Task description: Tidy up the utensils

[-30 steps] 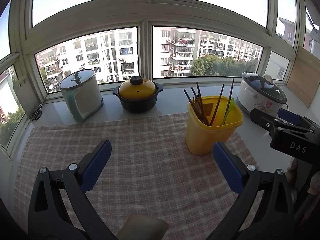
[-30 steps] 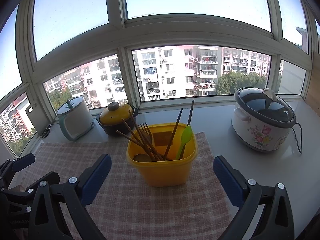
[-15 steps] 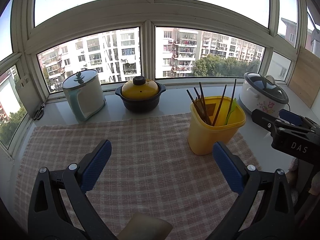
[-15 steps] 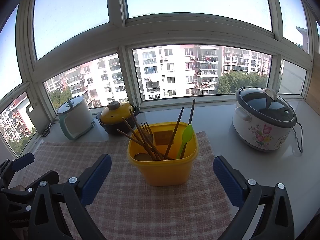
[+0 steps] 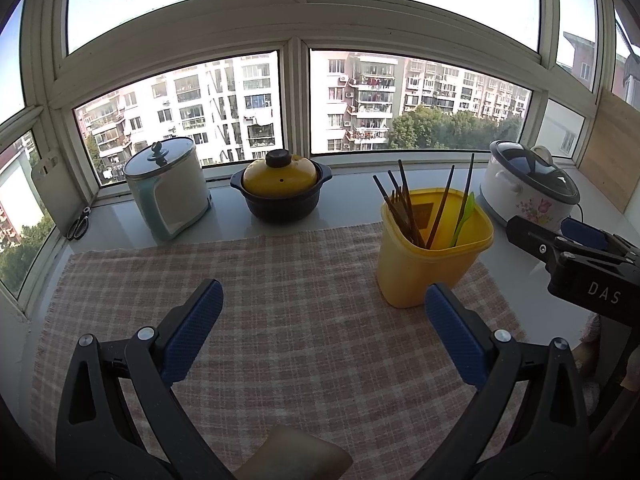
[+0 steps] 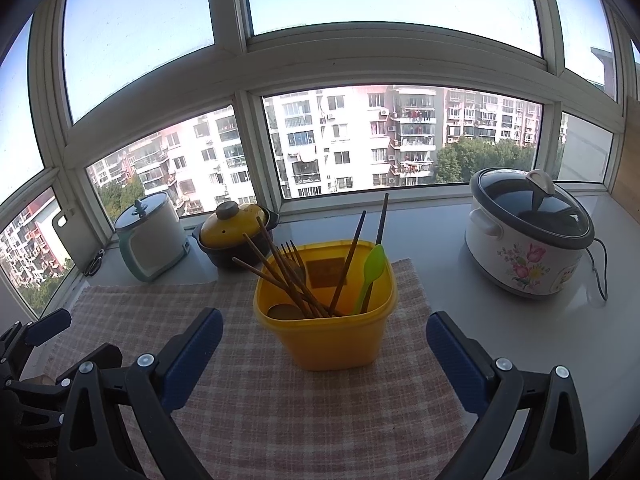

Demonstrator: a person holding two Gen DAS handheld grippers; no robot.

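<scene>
Bay window [image 5: 296,80] with white frames, spanning the far side. Daylight throughout. White counter [image 6: 520,320] below, partly covered by checked cloth [image 5: 300,320]. Apartment blocks [image 6: 360,140] and trees outside. Wooden panel [image 5: 608,160], possibly a board, far right.

Utensil tub on a cloth, cookware ranged behind it along the window.

The cloth [image 6: 280,392] covers the near part of the bench [image 6: 520,332]; the tub [image 6: 332,332] stands on it toward its right edge, holding chopsticks [image 6: 280,268], a fork [image 6: 294,258] and a spoon [image 6: 370,272]. From the tub, a lidded casserole [image 6: 236,236] sits at 10 o'clock, a kettle-like pot [image 6: 150,236] farther left, and scissors [image 5: 78,224] in the far left corner. A slow cooker [image 6: 528,236] stands off the cloth at 2 o'clock.
</scene>
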